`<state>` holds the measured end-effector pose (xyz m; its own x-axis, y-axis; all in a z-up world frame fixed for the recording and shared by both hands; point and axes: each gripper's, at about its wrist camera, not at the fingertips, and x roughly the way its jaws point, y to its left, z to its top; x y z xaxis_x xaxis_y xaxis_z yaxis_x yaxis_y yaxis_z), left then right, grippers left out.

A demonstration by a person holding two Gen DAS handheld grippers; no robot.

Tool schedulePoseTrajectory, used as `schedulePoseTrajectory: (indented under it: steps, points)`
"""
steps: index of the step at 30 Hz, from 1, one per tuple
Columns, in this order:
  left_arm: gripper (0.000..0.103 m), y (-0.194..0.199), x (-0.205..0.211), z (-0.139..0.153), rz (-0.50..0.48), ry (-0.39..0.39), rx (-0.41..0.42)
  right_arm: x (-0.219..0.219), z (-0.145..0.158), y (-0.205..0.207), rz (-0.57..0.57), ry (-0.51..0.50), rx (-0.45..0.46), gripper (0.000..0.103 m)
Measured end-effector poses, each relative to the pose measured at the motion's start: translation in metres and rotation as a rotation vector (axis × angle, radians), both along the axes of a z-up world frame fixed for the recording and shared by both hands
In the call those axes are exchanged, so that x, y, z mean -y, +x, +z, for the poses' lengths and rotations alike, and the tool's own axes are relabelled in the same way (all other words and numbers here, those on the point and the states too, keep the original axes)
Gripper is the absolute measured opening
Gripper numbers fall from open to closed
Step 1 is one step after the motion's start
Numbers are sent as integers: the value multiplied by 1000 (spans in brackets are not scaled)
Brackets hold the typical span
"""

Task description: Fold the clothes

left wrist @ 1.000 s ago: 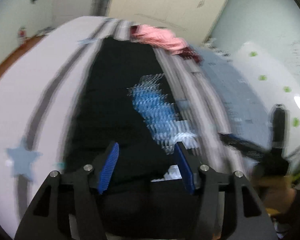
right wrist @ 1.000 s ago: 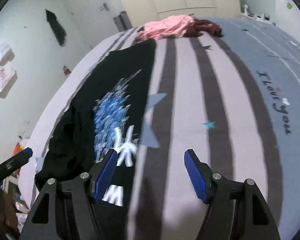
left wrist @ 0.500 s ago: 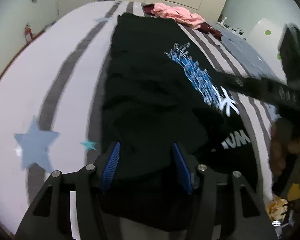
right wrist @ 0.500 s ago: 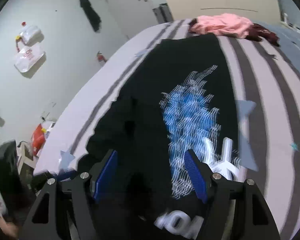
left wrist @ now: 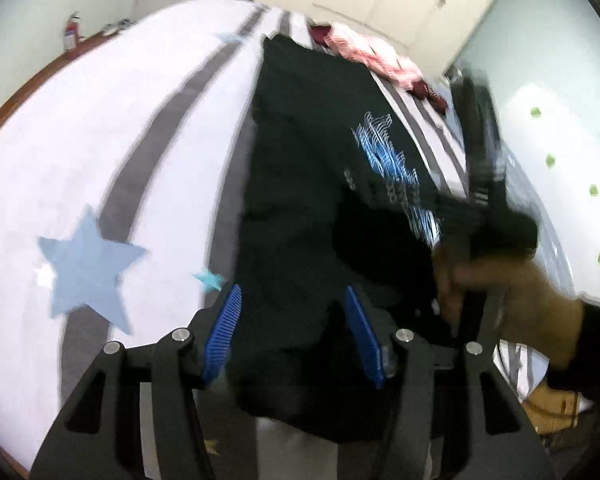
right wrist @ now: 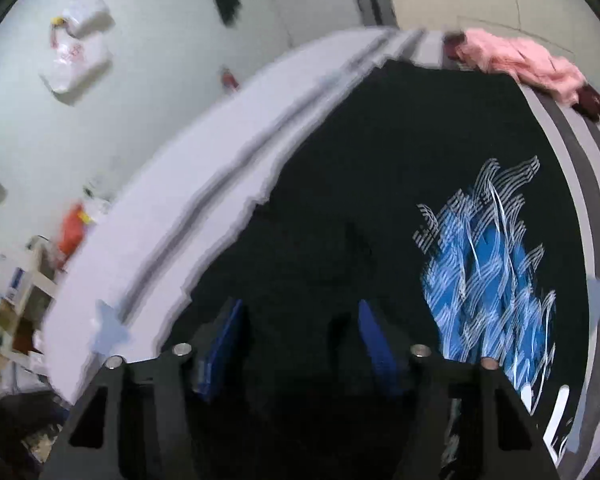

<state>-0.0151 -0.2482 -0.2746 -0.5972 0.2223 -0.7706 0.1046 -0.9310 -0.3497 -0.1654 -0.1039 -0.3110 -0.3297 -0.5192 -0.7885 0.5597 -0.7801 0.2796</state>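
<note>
Black shirt [right wrist: 340,200] matt cloth; claw pads [left wrist: 224,332] ribbed blue plastic.

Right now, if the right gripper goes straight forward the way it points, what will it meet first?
Most likely the black T-shirt: the right gripper has black fabric between and ahead of its open blue fingers. Depth is unclear in the blur, so contact may already exist. The blue print lies off to the right.

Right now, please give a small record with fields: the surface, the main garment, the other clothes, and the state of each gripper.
surface: striped bed sheet with blue stars
main garment: black T-shirt with blue and white print, lying lengthwise
other clothes: pink garment at far end
left gripper: open over near hem
right gripper: open over shirt
</note>
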Motion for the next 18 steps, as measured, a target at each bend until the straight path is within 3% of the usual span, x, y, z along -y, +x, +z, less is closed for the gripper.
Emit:
schedulePoseTrajectory:
  steps: [2,7,9,13,18]
  points:
    - [51,-8,8,7,19,13,-29,-13,-6,5,-20,-6,0,48]
    - [51,-45,-5,7,-55,2,-85,-40,-6,19,-82,-24,4,46]
    - [51,-54,-10,-7,-69,-43,-47,-48,-6,23,-101,-22,8,46]
    - [45,-53,-6,-52,-69,-137,112,-63,-5,26,-128,6,-1,46]
    - [45,-43,1,-39,-60,-132,80,-77,-6,26,-146,52,-6,40]
